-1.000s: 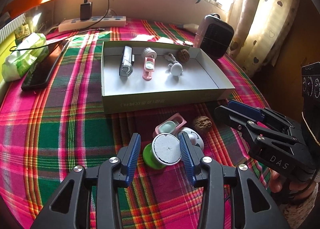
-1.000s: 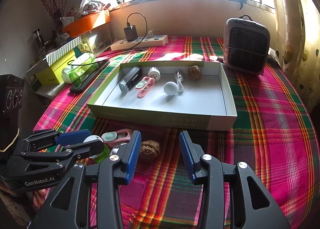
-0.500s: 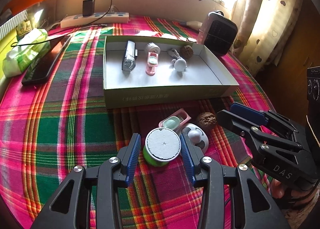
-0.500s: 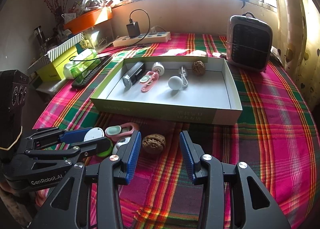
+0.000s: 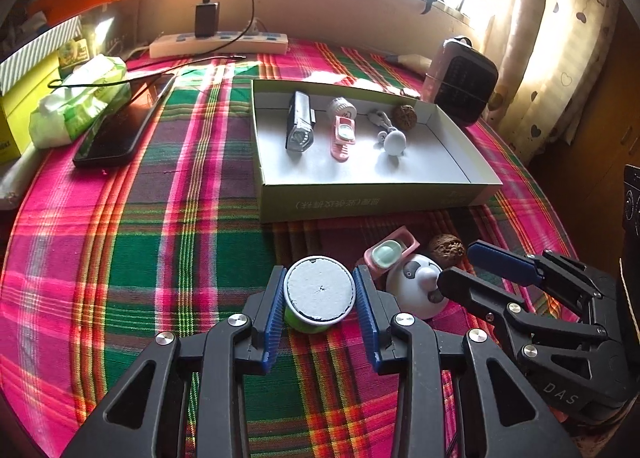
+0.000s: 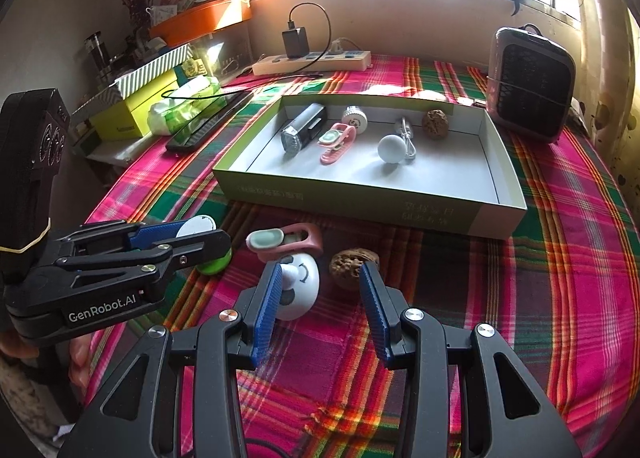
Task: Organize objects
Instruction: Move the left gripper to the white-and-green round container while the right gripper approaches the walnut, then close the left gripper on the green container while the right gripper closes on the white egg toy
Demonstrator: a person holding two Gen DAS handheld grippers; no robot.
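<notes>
My left gripper (image 5: 319,290) has its blue pads on both sides of a green tub with a white lid (image 5: 319,292), which stands on the plaid cloth. The pads touch or nearly touch it. My right gripper (image 6: 318,290) is open; a walnut (image 6: 354,262) and a white round toy (image 6: 298,286) lie between and just beyond its fingertips. A pink clip (image 6: 286,240) lies behind them. The green-sided open box (image 5: 372,201) holds a black torch (image 5: 300,125), a pink clip, a white ball, a small white jar and a walnut.
A small heater (image 6: 530,83) stands at the back right. A power strip with a charger (image 5: 218,43), a black phone (image 5: 122,125), a tissue pack (image 5: 78,105) and boxes sit at the back left. The table edge falls away on the right.
My left gripper has moved forward around the green tub and narrowed on it. My right gripper has moved forward toward the walnut and the white toy.
</notes>
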